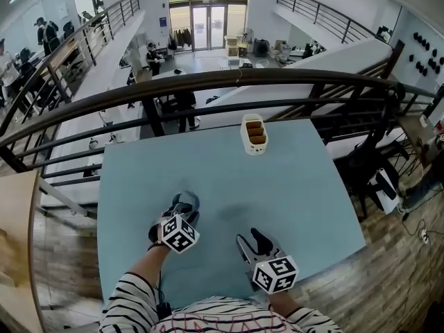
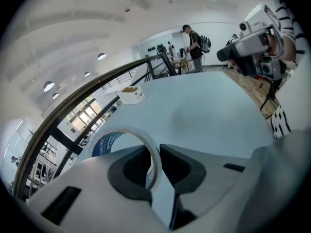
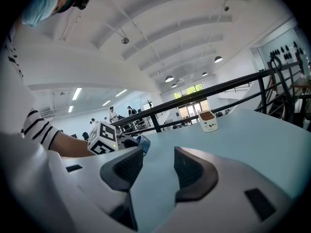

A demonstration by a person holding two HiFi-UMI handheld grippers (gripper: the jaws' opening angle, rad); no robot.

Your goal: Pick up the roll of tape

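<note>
The roll of tape (image 2: 103,142), a thin white ring with a blue printed label, stands on edge between the jaws of my left gripper (image 2: 154,160), whose pads press on its wall. In the head view the left gripper (image 1: 182,211) is over the near left part of the pale blue table (image 1: 305,193) with the tape (image 1: 191,201) at its tip, lifted off the surface. My right gripper (image 1: 251,243) hovers near the table's front edge, jaws apart and empty. In the right gripper view the right gripper (image 3: 158,165) points across the table, and the tape (image 3: 142,142) shows at left.
A white cup-like container (image 1: 254,134) with brown contents stands at the table's far edge, also seen as the container (image 3: 208,121) in the right gripper view. A dark curved railing (image 1: 208,82) runs just behind the table, above a drop to a lower floor with people.
</note>
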